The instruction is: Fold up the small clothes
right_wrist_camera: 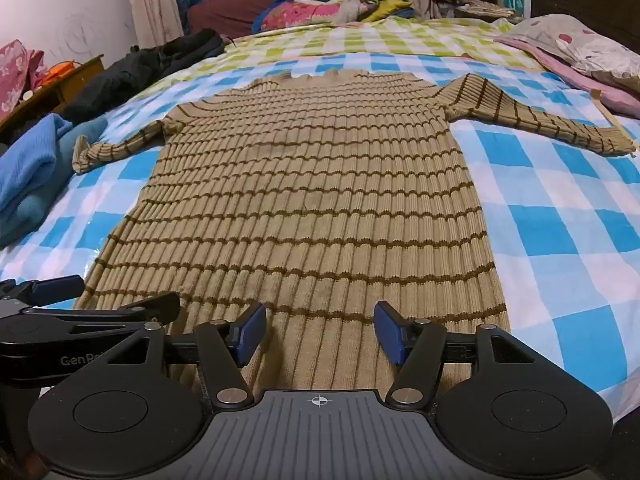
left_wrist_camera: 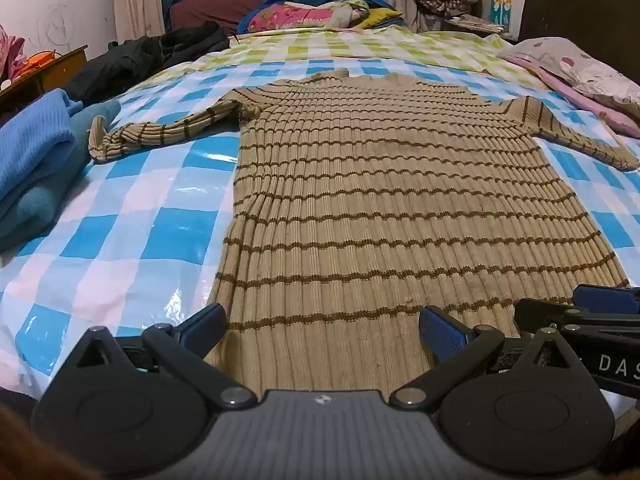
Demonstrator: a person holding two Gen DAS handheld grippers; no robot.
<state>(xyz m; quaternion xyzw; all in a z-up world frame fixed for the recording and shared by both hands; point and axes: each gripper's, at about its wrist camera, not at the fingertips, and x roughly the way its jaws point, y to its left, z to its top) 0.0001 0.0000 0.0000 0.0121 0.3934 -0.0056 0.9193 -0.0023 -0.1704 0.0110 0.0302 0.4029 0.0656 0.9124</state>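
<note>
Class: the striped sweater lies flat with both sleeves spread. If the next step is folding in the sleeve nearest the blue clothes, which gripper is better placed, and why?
Probably the left gripper. It hangs open over the sweater hem's left side, the same side as that sleeve. The right gripper, also open, would have to cross over.

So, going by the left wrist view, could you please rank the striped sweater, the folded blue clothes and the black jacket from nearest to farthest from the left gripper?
From the left gripper:
1. Striped sweater, directly ahead.
2. Folded blue clothes, left.
3. Black jacket, far left.
</note>
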